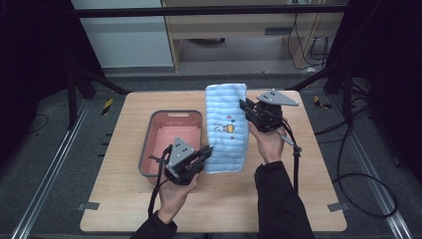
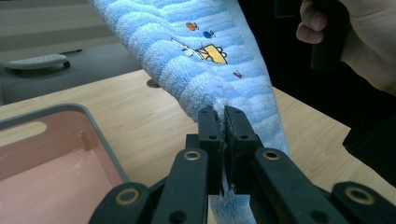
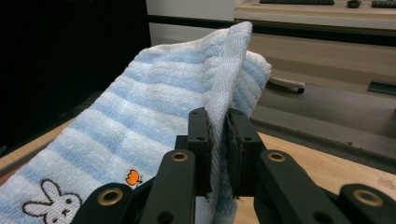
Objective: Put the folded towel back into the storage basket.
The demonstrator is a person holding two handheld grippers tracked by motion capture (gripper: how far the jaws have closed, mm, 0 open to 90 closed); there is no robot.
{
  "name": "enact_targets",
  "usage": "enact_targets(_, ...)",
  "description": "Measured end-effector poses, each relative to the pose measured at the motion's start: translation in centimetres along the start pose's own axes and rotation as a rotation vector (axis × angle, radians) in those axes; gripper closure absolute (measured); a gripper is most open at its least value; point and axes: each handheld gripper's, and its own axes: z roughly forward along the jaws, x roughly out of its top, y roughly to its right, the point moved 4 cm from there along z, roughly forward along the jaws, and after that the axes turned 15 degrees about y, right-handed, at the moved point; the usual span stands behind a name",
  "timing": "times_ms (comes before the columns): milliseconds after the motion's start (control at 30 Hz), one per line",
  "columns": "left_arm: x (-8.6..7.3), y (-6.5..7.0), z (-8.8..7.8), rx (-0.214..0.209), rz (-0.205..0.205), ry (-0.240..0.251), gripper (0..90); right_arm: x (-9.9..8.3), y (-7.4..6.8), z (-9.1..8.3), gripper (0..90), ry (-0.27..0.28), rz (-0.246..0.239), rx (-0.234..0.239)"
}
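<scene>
High view: pink bin [image 1: 149, 144] empty; both grippers clamp towel [image 1: 226, 129].

Blue-striped towel [image 1: 227, 127], bunny motif, stretched above table.

Both grippers, the left gripper [image 1: 204, 157] and the right gripper [image 1: 244, 110], are black with brass-ringed pivots, small dark screws, grey three-cornered top plates and trailing black cables; dark sleeves [image 1: 278, 199] cover both forearms.
</scene>
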Motion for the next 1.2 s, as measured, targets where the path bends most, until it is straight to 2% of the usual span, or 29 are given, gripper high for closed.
enact_targets(367, 1.0, -1.7, -1.6, 0.035, 0.005, 0.010, 86.2, 0.9, -2.1, 1.7, 81.2, 0.005, -0.004, 0.031)
enact_targets(567, 1.3, -2.5, -2.3, 0.053, 0.018, 0.007, 86.2, 1.0, -2.7, 2.4, 81.2, 0.006, 0.000, 0.043)
enact_targets(833, 1.7, -3.9, -3.5, 0.077, 0.012, 0.012, 86.2, 1.2, -4.3, 3.8, 81.2, 0.011, 0.001, 0.063)
enact_targets(1200, 1.8, -5.5, -4.9, 0.109, 0.007, 0.021, 86.2, 1.4, -5.8, 5.1, 81.2, 0.018, 0.007, 0.086)
